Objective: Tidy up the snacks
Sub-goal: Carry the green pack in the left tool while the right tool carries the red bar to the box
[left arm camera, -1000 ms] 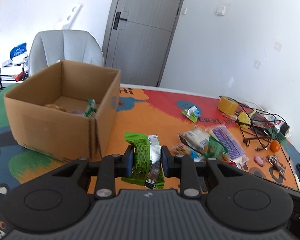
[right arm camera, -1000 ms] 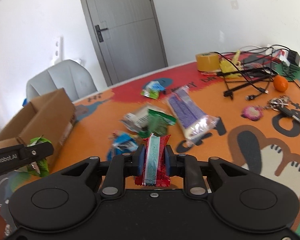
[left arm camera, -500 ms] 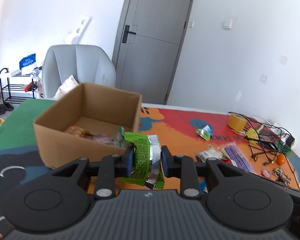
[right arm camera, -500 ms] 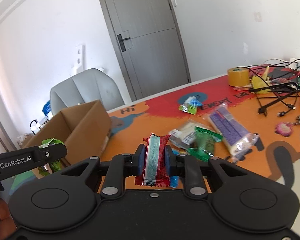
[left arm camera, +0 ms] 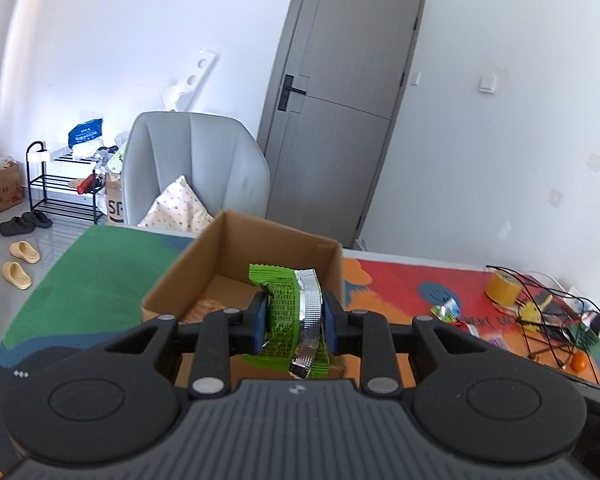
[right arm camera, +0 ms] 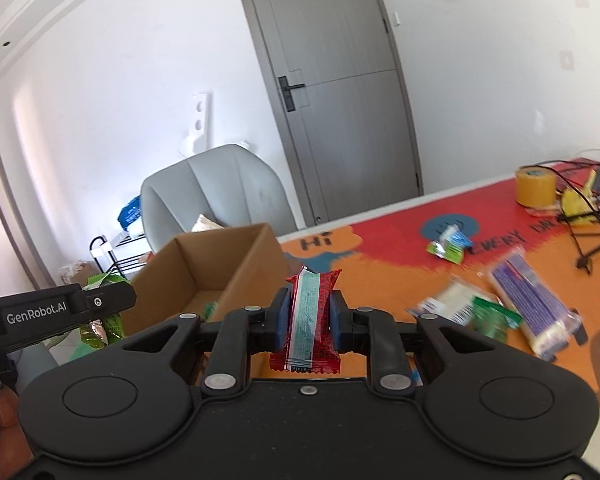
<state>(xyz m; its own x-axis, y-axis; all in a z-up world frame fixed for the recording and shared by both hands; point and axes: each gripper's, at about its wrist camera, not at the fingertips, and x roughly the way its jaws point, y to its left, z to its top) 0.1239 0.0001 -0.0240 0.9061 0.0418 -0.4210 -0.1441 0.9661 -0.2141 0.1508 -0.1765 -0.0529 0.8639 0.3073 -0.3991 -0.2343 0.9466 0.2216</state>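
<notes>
My left gripper (left arm camera: 294,320) is shut on a green and silver snack packet (left arm camera: 288,312) and holds it in front of the open cardboard box (left arm camera: 188,276), near its front rim. The box holds a few snacks. My right gripper (right arm camera: 310,320) is shut on a red snack bar wrapper (right arm camera: 310,320), raised above the mat to the right of the box (right arm camera: 256,256). The left gripper (right arm camera: 96,304) with its green packet shows at the left of the right wrist view. Loose snacks lie on the mat: a purple packet (right arm camera: 534,304), a green packet (right arm camera: 494,318) and a small blue-green packet (right arm camera: 450,242).
A yellow tape roll (right arm camera: 534,186), black cables (right arm camera: 596,224), and an orange ball (left arm camera: 580,361) sit at the table's far right. A grey chair (left arm camera: 196,168) stands behind the box. A shoe rack (left arm camera: 66,184) and slippers are on the floor at left.
Both grippers have risen and moved left toward the box, each still holding its snack. The left gripper now faces the box opening head on.
</notes>
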